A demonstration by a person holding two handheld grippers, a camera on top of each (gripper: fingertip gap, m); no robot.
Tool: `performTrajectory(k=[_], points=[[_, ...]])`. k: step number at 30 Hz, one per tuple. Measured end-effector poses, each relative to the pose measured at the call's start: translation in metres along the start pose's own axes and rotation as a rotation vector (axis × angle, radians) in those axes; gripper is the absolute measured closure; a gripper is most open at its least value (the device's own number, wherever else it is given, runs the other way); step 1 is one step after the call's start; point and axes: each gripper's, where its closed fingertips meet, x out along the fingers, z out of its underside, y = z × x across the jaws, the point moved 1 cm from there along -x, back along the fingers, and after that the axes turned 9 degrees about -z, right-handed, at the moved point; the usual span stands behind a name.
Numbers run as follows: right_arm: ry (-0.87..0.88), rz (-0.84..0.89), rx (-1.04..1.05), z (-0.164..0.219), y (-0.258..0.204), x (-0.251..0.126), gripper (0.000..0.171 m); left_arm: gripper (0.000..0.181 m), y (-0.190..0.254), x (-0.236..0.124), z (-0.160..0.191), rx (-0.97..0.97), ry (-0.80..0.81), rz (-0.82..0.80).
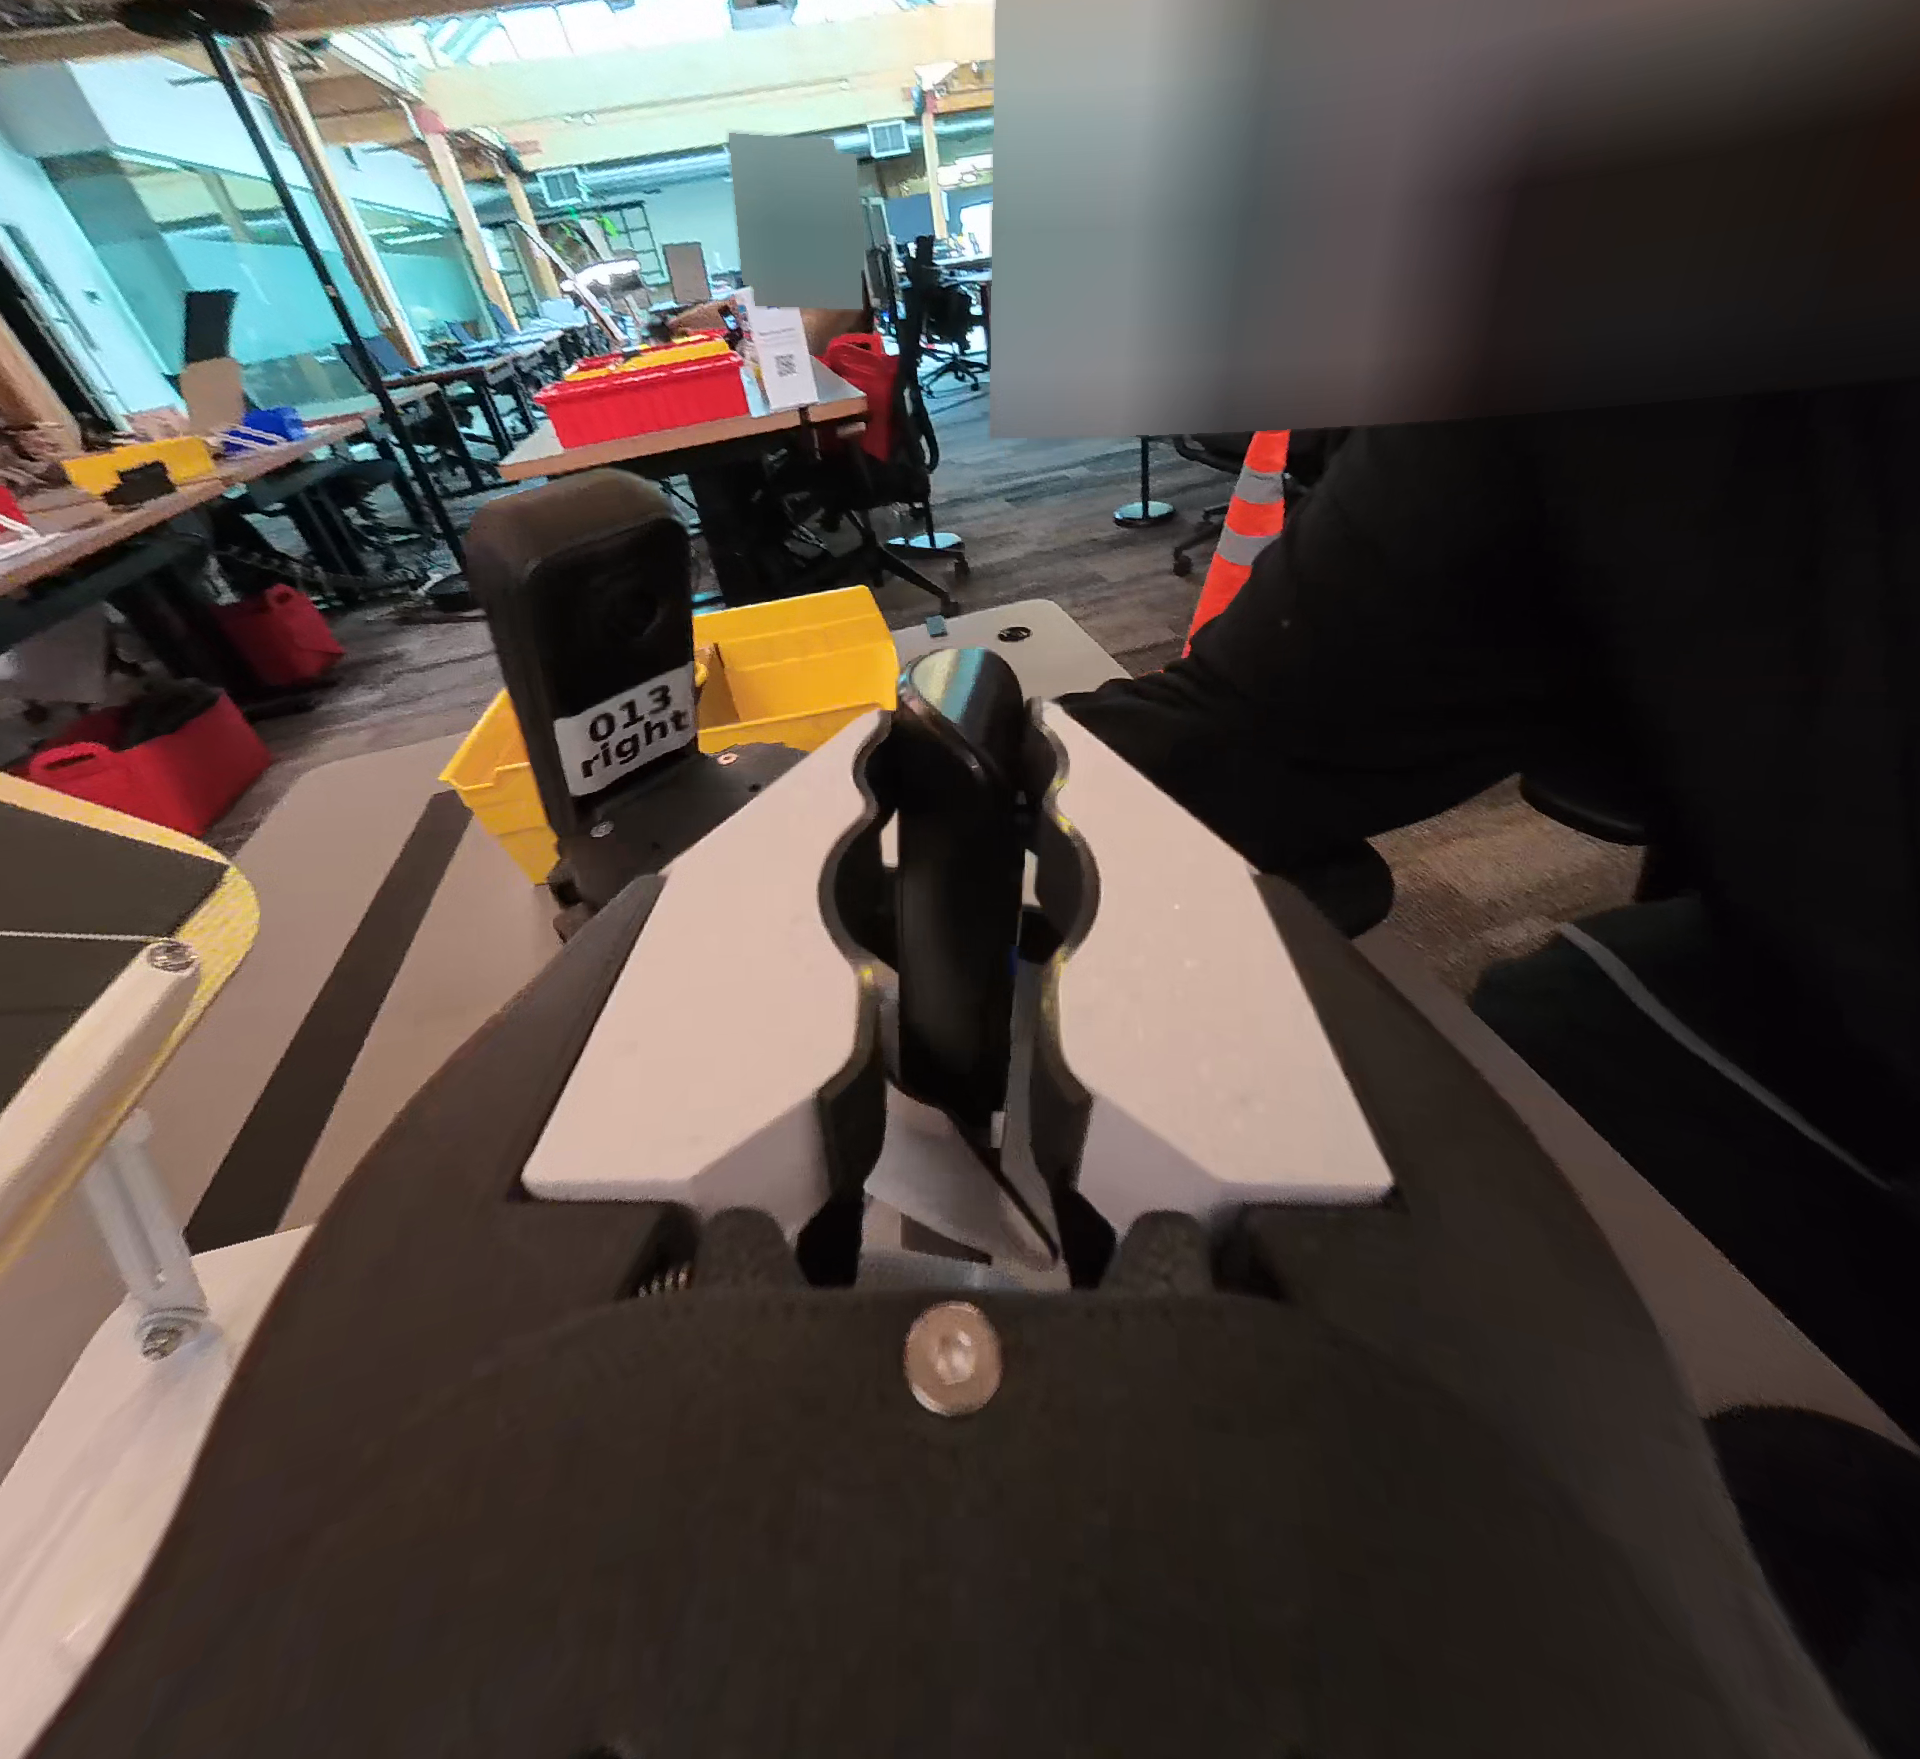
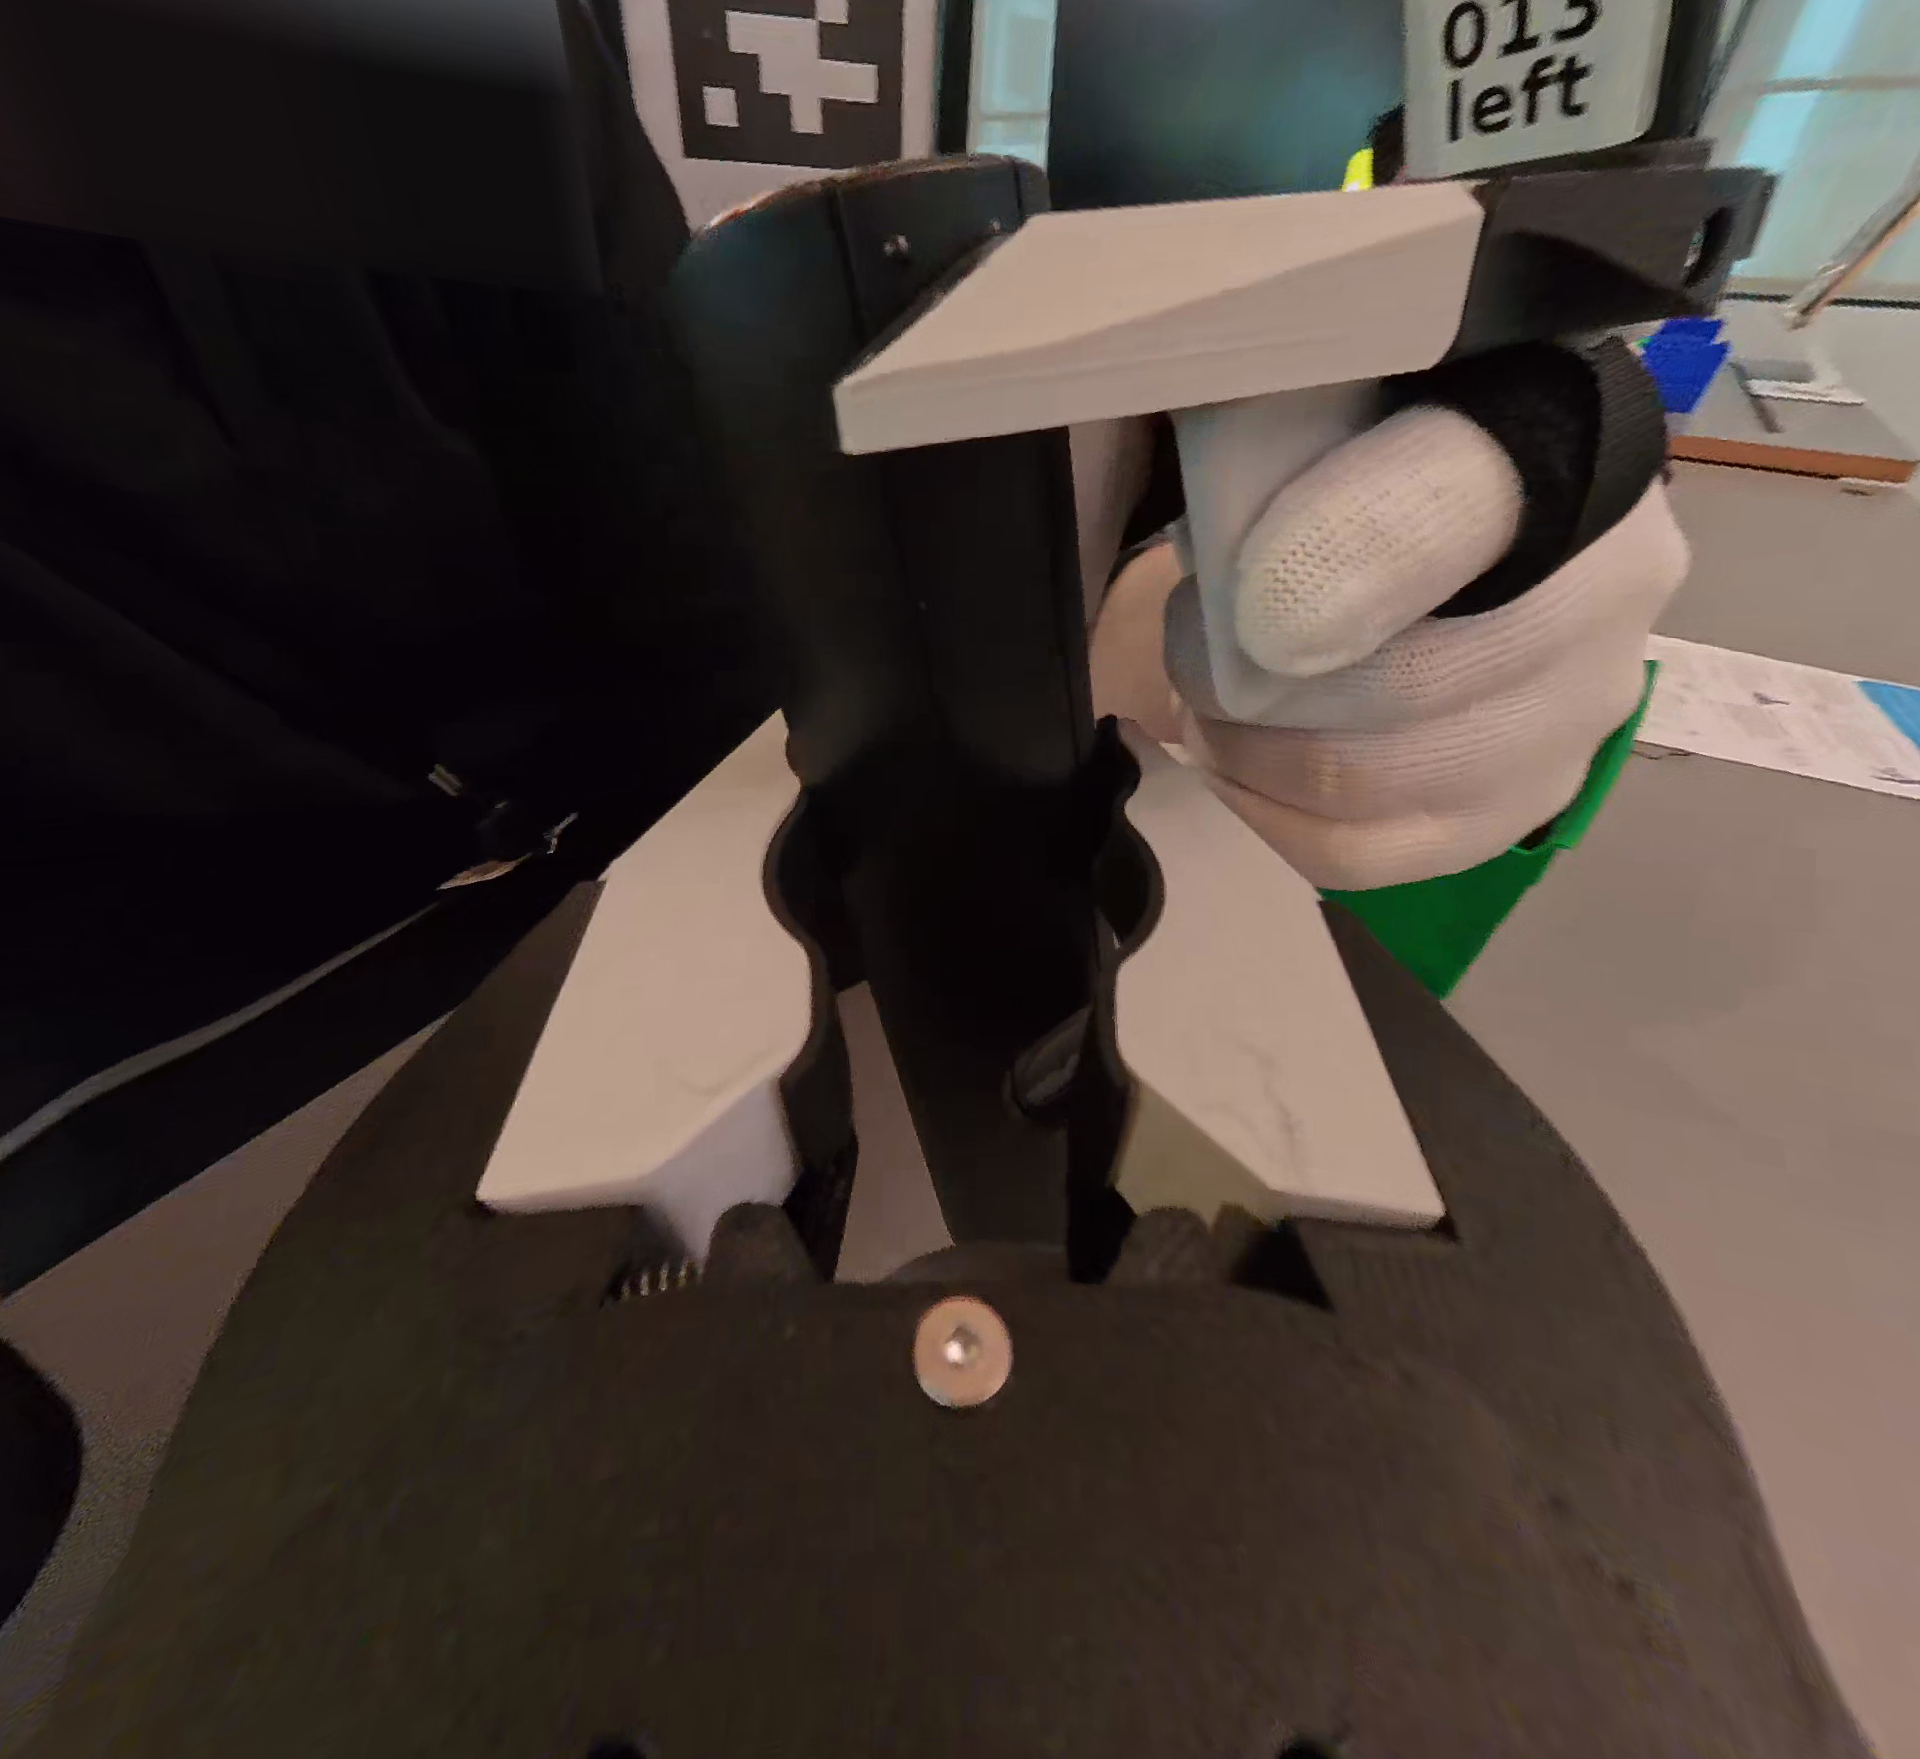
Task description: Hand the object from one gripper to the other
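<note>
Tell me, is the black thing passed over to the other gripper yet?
Halfway. Done: both have reached it. The left hand-held gripper is shut on the black object, and the right hand-held gripper is closed around the same black object too, with the left one's grey finger pressed against its upper part. In hand: a shared grip. Left: one gripper must open and pull away; I can't tell which.
</note>
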Motion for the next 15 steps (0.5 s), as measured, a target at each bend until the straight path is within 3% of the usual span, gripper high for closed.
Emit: performTrajectory(k=[15], points=[[0.071, 0.078, -0.002, -0.008, 0.013, -0.013, 0.124, 0.156, -0.022, 0.0, -0.005, 0.004, 0.037, -0.123]])
